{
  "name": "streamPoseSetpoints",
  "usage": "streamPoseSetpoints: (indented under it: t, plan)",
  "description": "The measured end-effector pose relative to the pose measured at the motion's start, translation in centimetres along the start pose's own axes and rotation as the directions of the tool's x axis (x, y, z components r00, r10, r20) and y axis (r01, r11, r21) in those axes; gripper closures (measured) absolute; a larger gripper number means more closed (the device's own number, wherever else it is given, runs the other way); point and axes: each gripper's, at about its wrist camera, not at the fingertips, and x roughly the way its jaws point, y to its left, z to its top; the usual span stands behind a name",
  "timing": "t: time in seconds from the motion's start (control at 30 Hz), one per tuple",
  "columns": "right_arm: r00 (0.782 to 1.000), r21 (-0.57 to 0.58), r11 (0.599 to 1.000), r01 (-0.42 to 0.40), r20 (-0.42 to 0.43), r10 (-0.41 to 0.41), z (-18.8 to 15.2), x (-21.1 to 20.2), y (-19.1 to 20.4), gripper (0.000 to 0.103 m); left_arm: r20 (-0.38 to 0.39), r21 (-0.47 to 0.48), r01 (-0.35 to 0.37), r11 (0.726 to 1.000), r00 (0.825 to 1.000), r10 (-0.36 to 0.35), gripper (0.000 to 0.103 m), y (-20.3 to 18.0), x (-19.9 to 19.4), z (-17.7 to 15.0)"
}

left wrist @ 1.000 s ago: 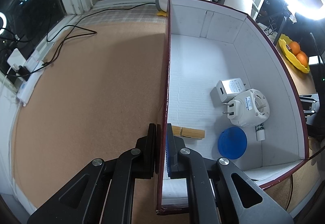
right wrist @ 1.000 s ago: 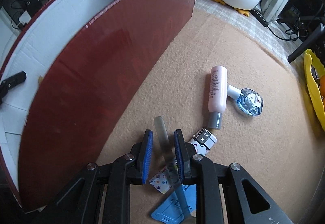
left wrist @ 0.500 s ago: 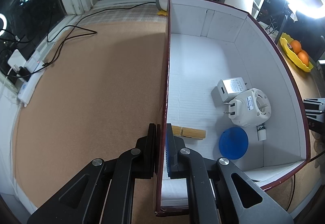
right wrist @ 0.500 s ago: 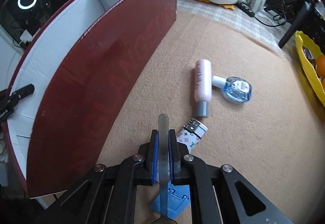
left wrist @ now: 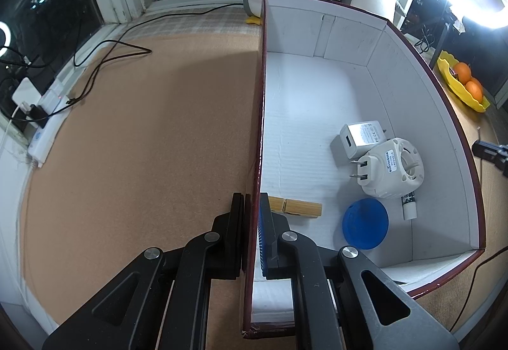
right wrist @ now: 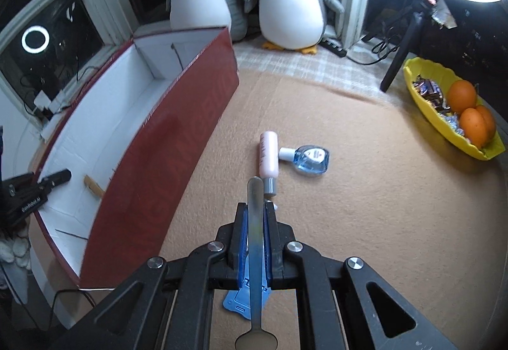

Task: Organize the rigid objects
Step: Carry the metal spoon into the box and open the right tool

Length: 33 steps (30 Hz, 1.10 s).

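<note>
- Since a second ago, the right gripper [right wrist: 256,216] has closed on a metal spoon [right wrist: 256,242] and lifted it off the mat; the view now sits higher and shows more of the room.
- Its two fingers press against the spoon's flat handle from both sides. The handle end points forward past the fingertips, and the bowl of the spoon hangs back toward the camera.
- Below the lifted spoon, on the tan mat [right wrist: 365,207], lies a blue plastic piece [right wrist: 236,302].
- Further ahead on the mat lie a pink tube [right wrist: 268,156] with a grey cap and a small blue bottle [right wrist: 309,158], touching each other.
- A red box [left wrist: 317,96] with a white inside stands to the left of these things.
- The left gripper [left wrist: 252,223] pinches the near left wall of the box, one finger outside and one inside, as it did before.
- Inside the box lie a wooden clothespin [left wrist: 295,207] by the gripped wall, a blue round lid [left wrist: 365,224], a white round plug [left wrist: 392,169], a white charger [left wrist: 358,140] and a small white stick [left wrist: 409,207] half hidden under the plug.
- Two plush penguins [right wrist: 292,1] sit behind the box.
- A yellow dish [right wrist: 422,108] with oranges [right wrist: 462,96] rests at the right edge of the mat.
</note>
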Motion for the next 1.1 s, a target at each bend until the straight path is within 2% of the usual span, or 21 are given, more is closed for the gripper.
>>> streamPoseSetpoints:
  t: [0.3,0.63,0.9,1.1]
  plan:
    - [0.994,0.021,1.000,-0.020,0.110,0.018,2.4,-4.4,1.3,0.095,0.001,-0.001,0.000,1.000,1.000,0.000,0.096,0.0,0.0,0.0]
    - [0.968,-0.047,0.993,-0.108,0.222,0.115,6.0,-7.7,6.1,0.095,0.005,-0.008,-0.011,1.000,1.000,0.011,0.096,-0.1,-0.1,0.1]
    - [0.949,-0.094,0.978,-0.184,0.242,0.202,8.0,-7.9,9.6,0.095,0.013,-0.026,-0.023,0.999,1.000,0.023,0.096,-0.1,-0.2,0.1]
    - [0.944,-0.128,0.971,-0.202,0.240,0.228,9.1,-6.9,11.9,0.095,0.017,-0.033,-0.037,0.999,0.999,0.037,0.096,-0.2,-0.2,0.0]
